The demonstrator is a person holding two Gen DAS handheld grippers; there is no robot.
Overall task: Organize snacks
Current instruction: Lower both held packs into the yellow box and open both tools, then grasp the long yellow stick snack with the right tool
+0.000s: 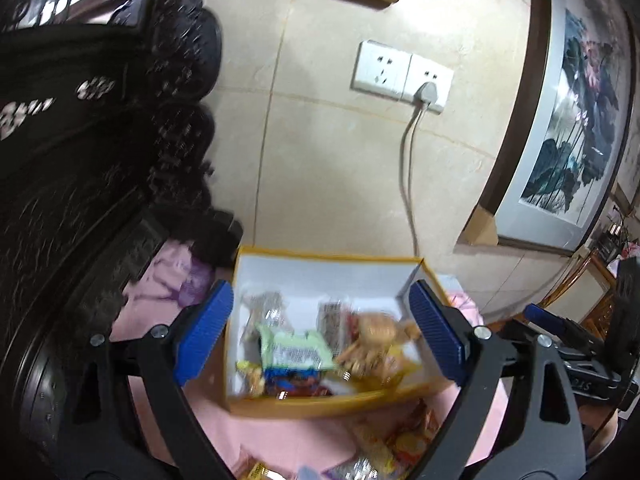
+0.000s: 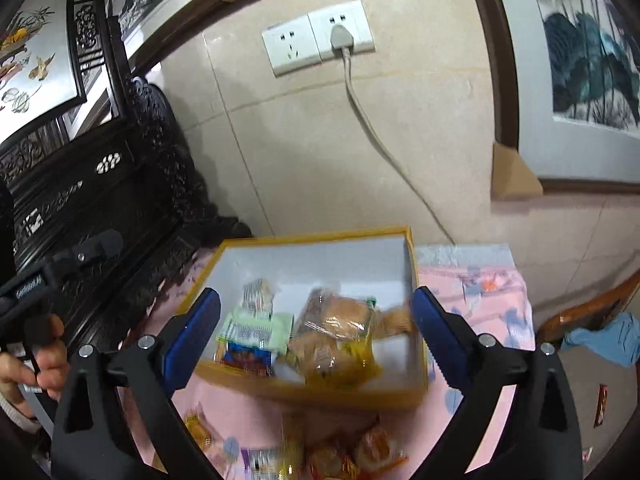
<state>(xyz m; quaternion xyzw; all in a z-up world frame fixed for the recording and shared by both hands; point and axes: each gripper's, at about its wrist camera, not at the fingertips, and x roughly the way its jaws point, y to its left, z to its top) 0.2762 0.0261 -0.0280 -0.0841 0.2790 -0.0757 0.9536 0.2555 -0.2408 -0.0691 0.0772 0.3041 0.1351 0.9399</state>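
A yellow box with a white inside [image 1: 332,258] [image 2: 316,236] sits on a pink cloth. It holds a green-white packet [image 1: 294,350] [image 2: 256,330], a blue packet [image 1: 292,382], a clear bag of buns [image 1: 376,340] [image 2: 340,340] and other wrapped snacks. Loose snacks [image 1: 400,440] [image 2: 332,452] lie on the cloth in front of the box. My left gripper [image 1: 320,332] is open and empty above the box. My right gripper [image 2: 316,336] is open and empty above the box too; it also shows at the right of the left wrist view [image 1: 548,320].
Dark carved wooden furniture [image 1: 80,160] [image 2: 100,184] stands to the left of the box. A tiled wall with sockets [image 1: 400,74] [image 2: 320,38] and a cable is behind. Framed paintings [image 1: 576,120] [image 2: 580,60] lean at the right. A small red packet [image 2: 600,404] lies at the far right.
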